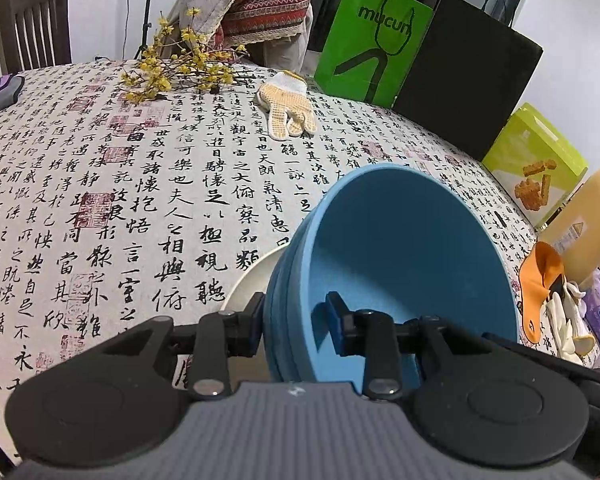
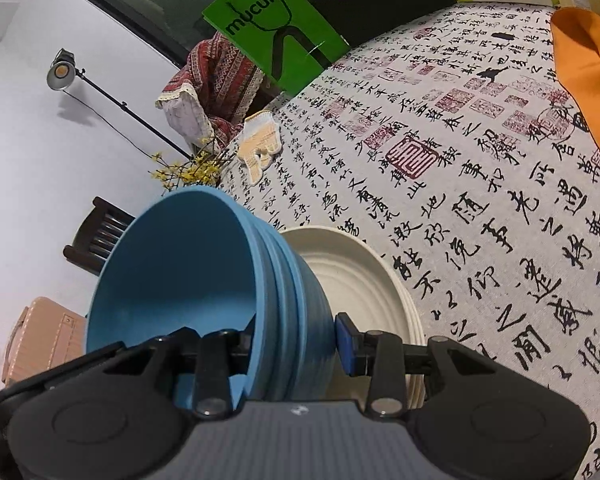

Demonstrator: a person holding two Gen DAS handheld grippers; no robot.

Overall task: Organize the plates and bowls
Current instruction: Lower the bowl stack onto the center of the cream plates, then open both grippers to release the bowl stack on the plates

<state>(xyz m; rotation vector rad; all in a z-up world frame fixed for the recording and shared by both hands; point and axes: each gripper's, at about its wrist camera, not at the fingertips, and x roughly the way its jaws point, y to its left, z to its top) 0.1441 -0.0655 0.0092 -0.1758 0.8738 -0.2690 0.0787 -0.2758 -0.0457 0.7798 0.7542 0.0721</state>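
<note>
A stack of nested blue bowls is held between both grippers over a stack of cream plates. My left gripper is shut on the stack's rim, one finger inside the top bowl and one outside. In the right wrist view my right gripper is shut on the opposite rim of the blue bowls, again one finger inside and one outside. The cream plates lie on the table right under and beside the bowls. I cannot tell whether the bowls touch the plates.
The table wears a calligraphy cloth. On it lie a work glove, yellow flower sprigs, a green bag, a black bag, a snack box, a bottle and an orange item. A chair stands behind.
</note>
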